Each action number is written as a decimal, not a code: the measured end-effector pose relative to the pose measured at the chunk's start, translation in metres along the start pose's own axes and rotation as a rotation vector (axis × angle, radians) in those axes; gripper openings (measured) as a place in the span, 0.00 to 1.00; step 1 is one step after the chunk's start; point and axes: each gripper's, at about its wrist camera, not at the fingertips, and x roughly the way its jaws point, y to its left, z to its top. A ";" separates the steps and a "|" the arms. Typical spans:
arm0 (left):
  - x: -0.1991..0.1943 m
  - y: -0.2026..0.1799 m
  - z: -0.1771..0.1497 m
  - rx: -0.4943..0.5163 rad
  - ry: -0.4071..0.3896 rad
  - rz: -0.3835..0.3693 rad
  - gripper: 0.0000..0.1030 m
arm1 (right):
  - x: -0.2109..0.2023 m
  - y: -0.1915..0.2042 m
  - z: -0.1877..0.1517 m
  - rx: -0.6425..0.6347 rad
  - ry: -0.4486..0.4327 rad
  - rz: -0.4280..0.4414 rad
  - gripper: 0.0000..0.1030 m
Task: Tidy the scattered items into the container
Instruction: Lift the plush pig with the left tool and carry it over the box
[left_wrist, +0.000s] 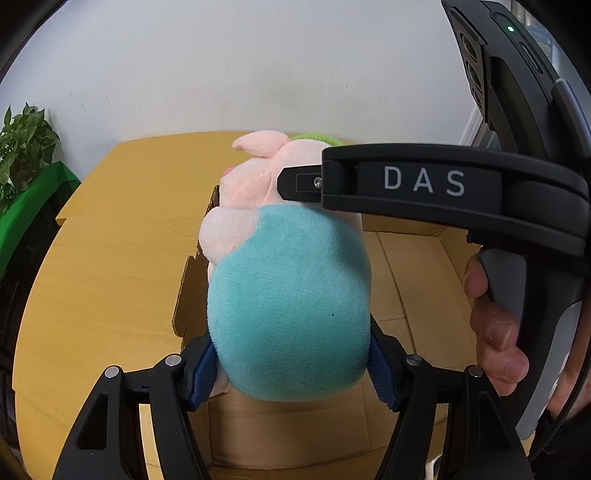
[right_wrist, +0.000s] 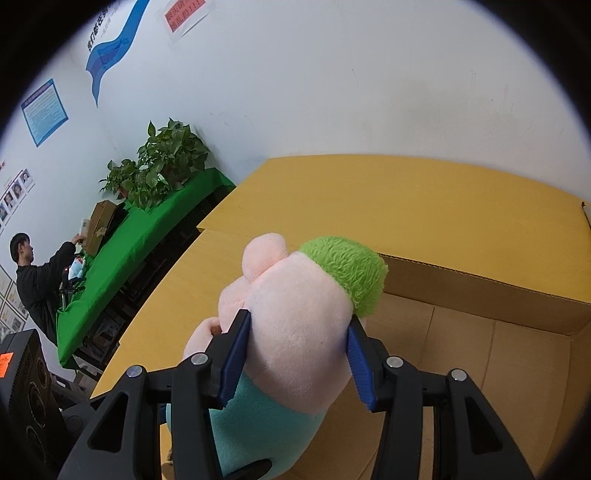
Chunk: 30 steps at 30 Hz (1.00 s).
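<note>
The left gripper (left_wrist: 291, 363) pointed steeply downward, its blue-padded fingers (left_wrist: 204, 373) pressed against either side of a plush toy (left_wrist: 288, 310), squeezing its teal body. The right gripper (right_wrist: 295, 363) also tilted downward and gripped the same toy higher up, its fingers (right_wrist: 234, 360) clamped on the pink head. In the left wrist view the right gripper's black body crossed the upper right, and the person's right hand (left_wrist: 495, 325) wrapped its grey handle, fingertips curled around the front.
</note>
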 end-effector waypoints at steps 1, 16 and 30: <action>0.005 0.002 0.002 -0.005 0.006 -0.003 0.71 | 0.002 -0.003 0.001 0.003 0.003 0.001 0.47; 0.082 0.017 0.024 -0.037 0.121 0.009 0.71 | 0.065 -0.044 0.013 0.032 0.075 0.033 0.47; 0.108 0.028 0.020 -0.051 0.187 0.110 0.72 | 0.105 -0.057 0.008 0.087 0.103 0.146 0.48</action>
